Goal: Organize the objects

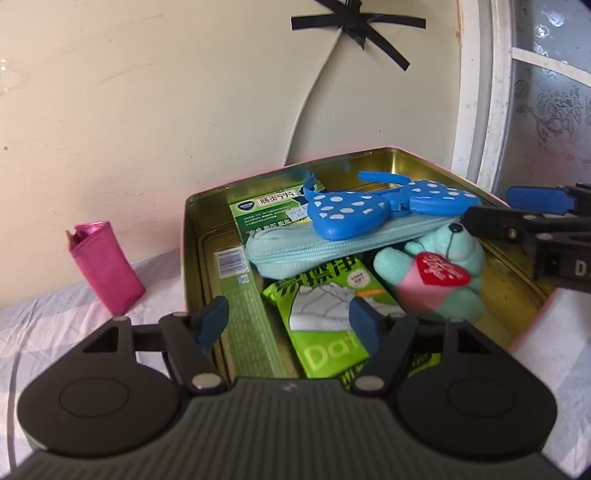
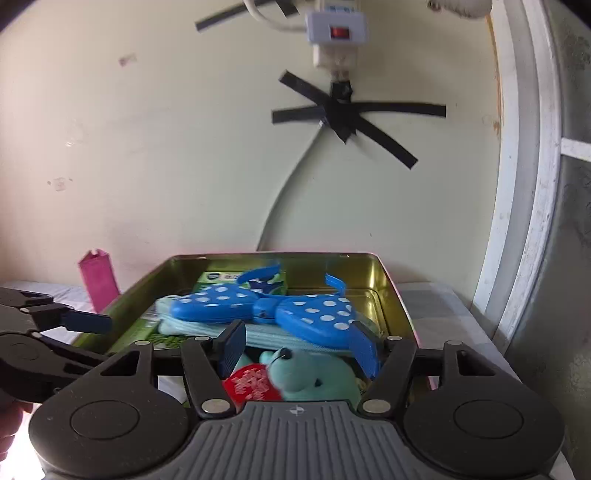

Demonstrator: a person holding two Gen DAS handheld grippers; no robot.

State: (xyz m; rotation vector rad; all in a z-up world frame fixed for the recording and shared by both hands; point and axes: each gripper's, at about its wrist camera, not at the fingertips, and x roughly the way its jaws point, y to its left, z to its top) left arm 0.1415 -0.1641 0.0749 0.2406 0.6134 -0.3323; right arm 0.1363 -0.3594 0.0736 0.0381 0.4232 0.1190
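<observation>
Left wrist: tin (image 1: 192, 258) holds bear (image 1: 436, 266), pouch (image 1: 295, 254), packets.

green box (image 1: 242, 295) — half-covered, bear (image 2: 310, 376) blurred

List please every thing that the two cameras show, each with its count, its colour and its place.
tin box: one, gold inside, open, on the cloth
polka-dot case: one, blue with white dots, opened flat on top of the pile in the box
zip pouch: one, light blue, under the dotted case
plush bear: one, mint, holding a red heart, right part of the box
medicine carton: one, green and white, at the back left of the box
wipes packet: one, bright green, near side of the box
pink pouch: one, standing left of the box
cloth: one, pale checked
power strip: one, white, on the wall
black tape: crossed strips holding a cable
left gripper: open, empty
right gripper: open, empty
</observation>
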